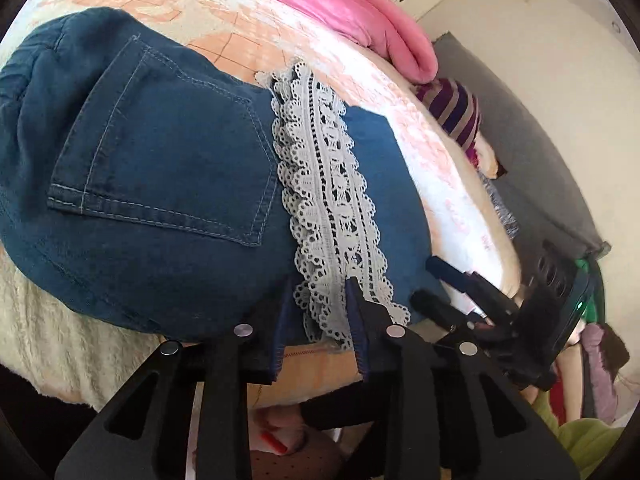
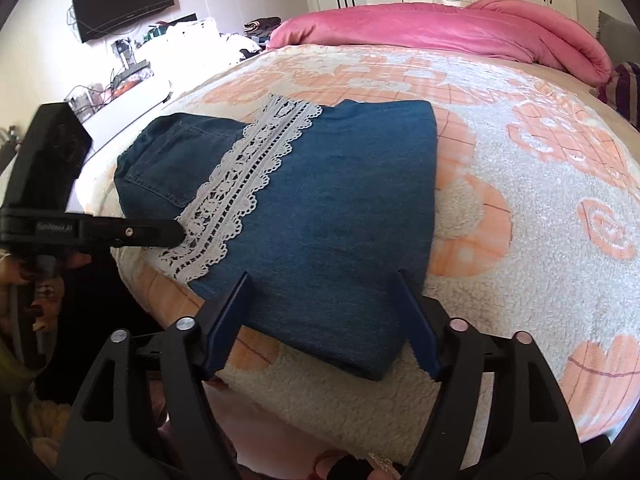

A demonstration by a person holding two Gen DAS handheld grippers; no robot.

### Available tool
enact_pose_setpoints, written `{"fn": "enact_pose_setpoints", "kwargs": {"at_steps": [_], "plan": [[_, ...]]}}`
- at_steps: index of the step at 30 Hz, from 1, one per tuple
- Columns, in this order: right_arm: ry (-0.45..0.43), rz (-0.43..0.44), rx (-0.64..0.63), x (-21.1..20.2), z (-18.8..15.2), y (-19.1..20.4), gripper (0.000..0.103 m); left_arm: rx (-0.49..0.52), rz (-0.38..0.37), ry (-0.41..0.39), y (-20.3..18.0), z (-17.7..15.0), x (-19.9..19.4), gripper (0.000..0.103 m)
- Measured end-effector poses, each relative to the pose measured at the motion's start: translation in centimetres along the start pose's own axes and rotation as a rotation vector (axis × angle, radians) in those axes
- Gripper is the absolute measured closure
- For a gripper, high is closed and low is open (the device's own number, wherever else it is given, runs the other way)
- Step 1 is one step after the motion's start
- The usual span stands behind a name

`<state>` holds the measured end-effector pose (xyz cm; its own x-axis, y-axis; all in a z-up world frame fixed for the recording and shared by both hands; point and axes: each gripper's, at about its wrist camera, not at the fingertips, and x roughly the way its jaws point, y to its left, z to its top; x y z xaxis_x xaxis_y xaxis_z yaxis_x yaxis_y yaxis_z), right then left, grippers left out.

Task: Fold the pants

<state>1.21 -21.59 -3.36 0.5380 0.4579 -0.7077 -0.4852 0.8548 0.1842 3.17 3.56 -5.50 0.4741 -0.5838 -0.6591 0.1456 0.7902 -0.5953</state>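
Folded blue denim pants [image 1: 160,160] [image 2: 340,200] lie on the bed near its front edge, a back pocket facing up. A white lace hem [image 1: 320,180] [image 2: 248,172] runs across them. My left gripper [image 1: 318,314] [image 2: 176,234] sits at the near end of the lace. Its fingers are a narrow gap apart with the lace lying flat between them, and the right finger rests on the lace. My right gripper [image 2: 322,292] [image 1: 430,282] stands wide open around the pants' near corner, its fingers clear of the cloth on both sides.
The bed carries a fleecy cream and orange blanket [image 2: 520,200] [image 1: 400,120]. A pink duvet [image 2: 440,28] [image 1: 340,0] is heaped at its far side, with a striped garment [image 1: 452,108] beside it. A wall television [image 2: 120,0] and a cluttered desk [image 2: 132,68] stand beyond the bed's left side.
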Motion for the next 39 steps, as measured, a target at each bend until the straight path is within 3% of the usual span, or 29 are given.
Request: {"fn": "enact_pose_setpoints", "kwargs": {"at_steps": [6,13,17,20,25,28,31,34,36,38,39], "plan": [[-0.077,-0.025,0.039,-2.4,0.9,-1.3,0.037,0.155,0.078,-0.116,-2.7,0.6,-3.1,0.06],[-0.102,-0.13,-0.056,-3.6,5.5,-2.3,0.036,0.356,0.112,-0.122,-6.5,-0.1,-2.0,0.058],[-0.08,-0.068,-0.131,-1.8,10.0,-1.0,0.033,0.438,0.141,-0.087,-7.7,-1.3,0.0,0.058],[-0.031,-0.006,-0.193,1.1,12.5,1.0,0.033,0.42,0.149,-0.026,-7.1,-2.1,1.9,0.059],[0.078,0.063,-0.237,7.1,16.0,3.2,0.033,0.408,0.124,-0.028,-6.5,-1.9,2.1,0.059],[0.156,0.086,-0.243,10.5,17.1,3.5,0.046,0.415,0.12,-0.029,-6.5,-2.2,2.0,0.058],[0.254,0.137,-0.273,13.5,17.2,4.2,0.047,0.413,0.11,-0.029,-6.2,-2.6,1.8,0.058],[0.299,0.14,-0.298,15.4,16.9,4.5,0.047,0.398,0.093,-0.031,-6.1,-2.4,1.6,0.058],[0.32,0.155,-0.306,16.1,16.4,4.8,0.066,0.391,0.086,-0.034,-6.0,-2.4,1.6,0.058],[0.299,0.161,-0.314,15.4,16.2,4.9,0.078,0.391,0.086,-0.039,-5.8,-2.3,1.2,0.058],[0.283,0.161,-0.304,15.0,16.4,4.8,0.079,0.394,0.088,-0.042,-5.7,-2.2,1.0,0.058]]}}
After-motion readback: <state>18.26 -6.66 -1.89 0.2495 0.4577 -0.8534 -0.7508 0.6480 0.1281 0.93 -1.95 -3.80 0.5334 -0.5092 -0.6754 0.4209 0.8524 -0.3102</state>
